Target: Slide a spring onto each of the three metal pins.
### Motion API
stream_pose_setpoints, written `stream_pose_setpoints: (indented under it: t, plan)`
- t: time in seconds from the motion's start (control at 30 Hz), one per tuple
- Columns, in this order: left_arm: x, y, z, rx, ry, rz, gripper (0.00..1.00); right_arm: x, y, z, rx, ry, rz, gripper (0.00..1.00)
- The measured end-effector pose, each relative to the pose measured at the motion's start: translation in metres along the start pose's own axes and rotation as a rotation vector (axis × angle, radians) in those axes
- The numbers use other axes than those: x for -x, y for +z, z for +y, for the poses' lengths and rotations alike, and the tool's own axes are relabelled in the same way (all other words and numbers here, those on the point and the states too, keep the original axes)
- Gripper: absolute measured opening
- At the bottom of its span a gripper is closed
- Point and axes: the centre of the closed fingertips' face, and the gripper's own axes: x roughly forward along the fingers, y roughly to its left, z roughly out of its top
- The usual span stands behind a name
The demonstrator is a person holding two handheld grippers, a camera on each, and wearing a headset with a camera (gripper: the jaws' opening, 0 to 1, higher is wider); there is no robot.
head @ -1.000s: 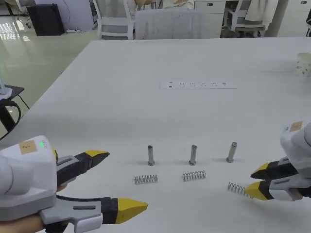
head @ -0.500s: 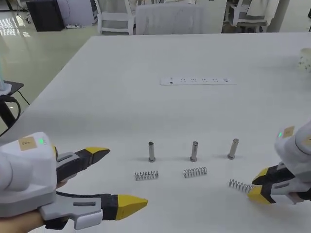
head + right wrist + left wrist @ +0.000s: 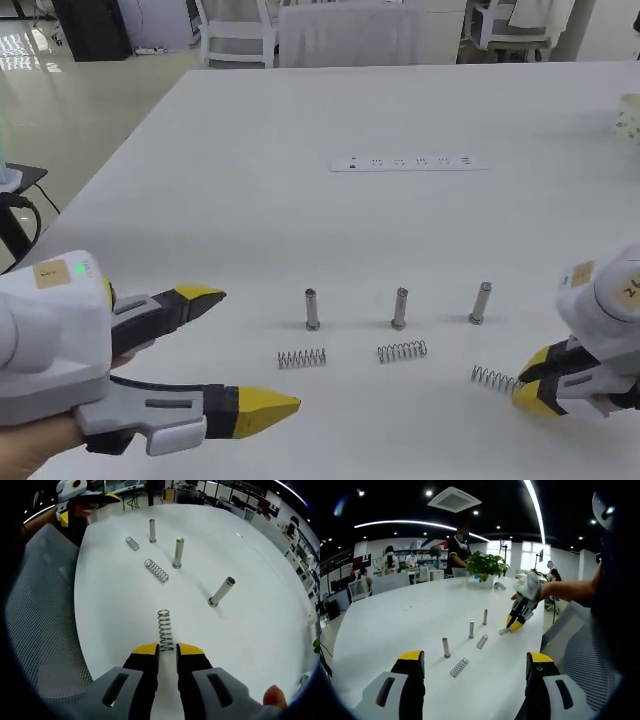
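In the head view, we see the left claw (image 3: 258, 350) held low at the left above the white desk (image 3: 250, 200). It points right, and its yellow-tipped jaws are spread wide with nothing between them. The right claw (image 3: 525, 378) reaches in from the right edge with its tips down at the desk surface and its jaws drawn close together at the end of the right spring (image 3: 492, 378). The left pin (image 3: 312, 309), middle pin (image 3: 400, 308) and right pin (image 3: 480, 302) stand upright in a row, all bare. The left spring (image 3: 302, 357) and middle spring (image 3: 402, 351) lie flat just in front of their pins.

In the left gripper view, our jaws stand far apart. Beyond them, the pins and springs run away toward the right claw at the far spring.

In the right gripper view, the jaws leave only a narrow gap, and the near end of the right spring lies between the tips. We cannot tell whether they pinch it. The spring lies flat on the desk, apart from the right pin.
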Motion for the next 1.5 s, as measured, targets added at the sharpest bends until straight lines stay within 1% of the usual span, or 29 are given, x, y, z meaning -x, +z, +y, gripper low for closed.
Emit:
stream_pose_setpoints:
  t: [0.07, 0.23, 0.37, 0.4, 0.43, 0.53, 0.67, 0.83, 0.97, 1.03, 1.13, 1.2, 1.23, 1.3, 1.37, 1.4, 1.5]
  plan:
    - [-0.001, 0.002, -0.002, -0.007, -0.005, 0.001, 0.8, 0.0, 0.001, 0.0, 0.008, -0.003, 0.0, 0.11]
    - [-0.002, 0.005, -0.006, -0.028, -0.018, 0.009, 0.79, -0.001, 0.001, 0.001, 0.035, -0.009, 0.019, 0.09]
    - [-0.004, 0.006, -0.01, -0.048, -0.03, 0.019, 0.79, -0.001, 0.001, 0.0, 0.079, -0.038, 0.043, 0.08]
    - [-0.005, 0.006, -0.011, -0.054, -0.035, 0.023, 0.79, -0.001, 0.003, -0.001, 0.098, -0.054, 0.041, 0.08]
    - [-0.005, 0.006, -0.012, -0.058, -0.038, 0.025, 0.79, 0.0, 0.003, -0.001, 0.104, -0.059, 0.04, 0.08]
    - [-0.007, 0.007, -0.014, -0.066, -0.048, 0.031, 0.79, 0.003, 0.006, 0.002, 0.104, -0.063, 0.032, 0.08]
    - [-0.008, 0.011, -0.019, -0.077, -0.064, 0.029, 0.79, 0.013, 0.012, 0.004, 0.15, -0.096, 0.028, 0.08]
    - [-0.01, 0.015, -0.023, -0.096, -0.082, 0.027, 0.79, 0.028, 0.027, 0.013, 0.201, -0.119, -0.008, 0.08]
    - [-0.012, 0.018, -0.028, -0.111, -0.098, 0.03, 0.78, 0.039, 0.042, 0.022, 0.233, -0.122, -0.058, 0.08]
    - [-0.013, 0.019, -0.03, -0.119, -0.106, 0.035, 0.77, 0.043, 0.049, 0.023, 0.243, -0.127, -0.08, 0.08]
    - [-0.015, 0.02, -0.033, -0.129, -0.116, 0.037, 0.77, 0.047, 0.057, 0.026, 0.237, -0.123, -0.116, 0.08]
    - [-0.016, 0.022, -0.036, -0.141, -0.125, 0.038, 0.76, 0.052, 0.066, 0.028, 0.231, -0.121, -0.161, 0.08]
    - [-0.017, 0.024, -0.038, -0.146, -0.13, 0.034, 0.76, 0.055, 0.072, 0.03, 0.218, -0.111, -0.19, 0.08]
    - [-0.018, 0.027, -0.04, -0.154, -0.137, 0.03, 0.76, 0.061, 0.081, 0.033, 0.205, -0.096, -0.228, 0.08]
    - [-0.019, 0.029, -0.043, -0.162, -0.147, 0.026, 0.74, 0.066, 0.087, 0.035, 0.201, -0.088, -0.253, 0.08]
    - [-0.019, 0.03, -0.045, -0.166, -0.153, 0.024, 0.73, 0.069, 0.093, 0.036, 0.2, -0.082, -0.276, 0.08]
    - [-0.022, 0.031, -0.05, -0.177, -0.173, 0.025, 0.71, 0.075, 0.102, 0.041, 0.205, -0.067, -0.302, 0.08]
